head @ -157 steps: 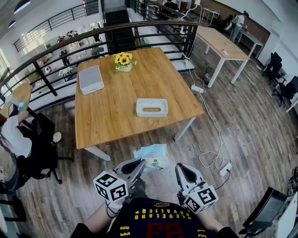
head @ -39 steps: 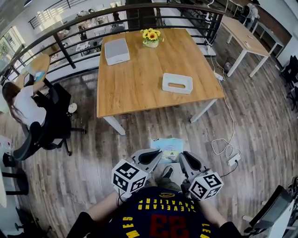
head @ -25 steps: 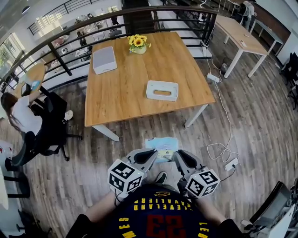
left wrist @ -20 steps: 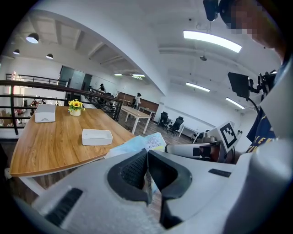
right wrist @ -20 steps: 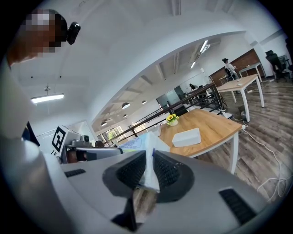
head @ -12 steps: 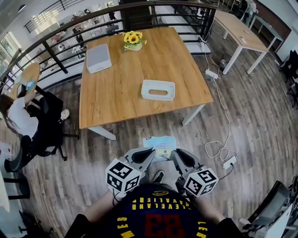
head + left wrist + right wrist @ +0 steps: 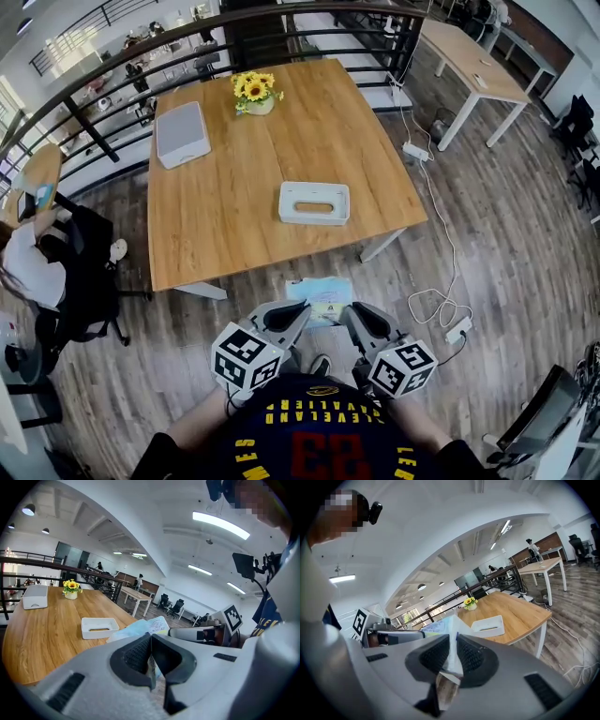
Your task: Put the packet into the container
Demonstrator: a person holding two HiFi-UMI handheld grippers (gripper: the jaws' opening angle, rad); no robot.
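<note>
We had stepped nearer the wooden table (image 7: 211,234). The left tool (image 7: 292,316) and right tool (image 7: 353,319) each stayed pinched shut on the pale-blue plastic packet (image 7: 323,292), carried short of the white rectangular container (image 7: 314,202).

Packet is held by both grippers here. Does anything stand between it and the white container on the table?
Nothing visible does. The packet is held by the left gripper and right gripper over the floor, short of the table. Only bare wood lies before the container.
</note>
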